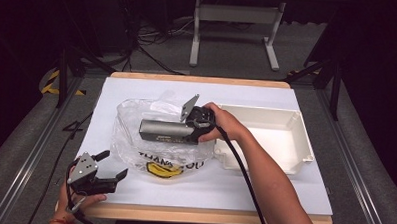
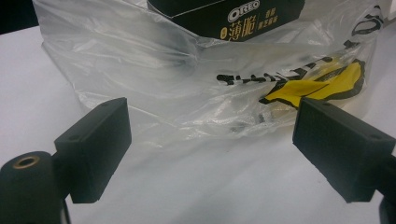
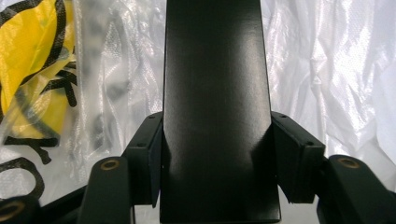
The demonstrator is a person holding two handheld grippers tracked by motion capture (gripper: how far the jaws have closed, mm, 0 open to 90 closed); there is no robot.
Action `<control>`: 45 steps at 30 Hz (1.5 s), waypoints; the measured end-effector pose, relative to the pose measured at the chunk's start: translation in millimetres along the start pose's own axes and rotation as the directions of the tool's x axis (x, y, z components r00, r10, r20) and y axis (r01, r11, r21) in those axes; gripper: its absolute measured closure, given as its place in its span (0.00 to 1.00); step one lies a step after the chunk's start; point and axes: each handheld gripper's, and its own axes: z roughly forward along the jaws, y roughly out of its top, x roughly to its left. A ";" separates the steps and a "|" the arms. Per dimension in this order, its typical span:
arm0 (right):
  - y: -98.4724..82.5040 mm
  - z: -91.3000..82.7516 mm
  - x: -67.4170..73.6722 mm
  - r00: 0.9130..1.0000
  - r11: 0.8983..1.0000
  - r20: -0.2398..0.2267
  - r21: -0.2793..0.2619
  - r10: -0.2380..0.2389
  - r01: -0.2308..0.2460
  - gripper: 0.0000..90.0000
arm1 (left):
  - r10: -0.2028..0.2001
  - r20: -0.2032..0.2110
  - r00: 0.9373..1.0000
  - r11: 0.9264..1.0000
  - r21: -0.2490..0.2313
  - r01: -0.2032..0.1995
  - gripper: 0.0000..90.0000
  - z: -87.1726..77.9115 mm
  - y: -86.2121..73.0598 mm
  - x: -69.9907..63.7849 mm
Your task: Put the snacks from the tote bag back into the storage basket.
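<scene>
- Right gripper (image 1: 183, 132) clamps a dark Oreo box (image 1: 167, 131) over the clear plastic bag (image 1: 135, 140).
- Left gripper (image 1: 115, 165), jaws apart and empty, sits just beside that bag.

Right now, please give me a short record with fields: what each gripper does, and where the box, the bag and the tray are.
right gripper: shut on the black Oreo box, jaws pressing its two sides
black Oreo box: held over the clear plastic bag
left gripper: open, holding nothing, near the table's front edge, pointing at the bag
clear plastic bag: crumpled on the white table cover, with a yellow and black print
white tray: right of the bag, nothing inside
</scene>
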 end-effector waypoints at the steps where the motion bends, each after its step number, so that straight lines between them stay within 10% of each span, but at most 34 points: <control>1: 0.4 0.7 0.3 1.000 1.000 -0.003 0.000 -0.003 0.003 0.48 | 0.000 -0.001 1.000 1.000 0.001 0.000 0.14 -0.1 0.0 -0.1; 45: 5.3 -39.2 11.0 0.999 0.998 0.039 -0.046 -0.033 0.035 0.48 | -0.020 -0.026 0.999 1.000 0.000 0.020 0.07 -0.1 -0.4 1.0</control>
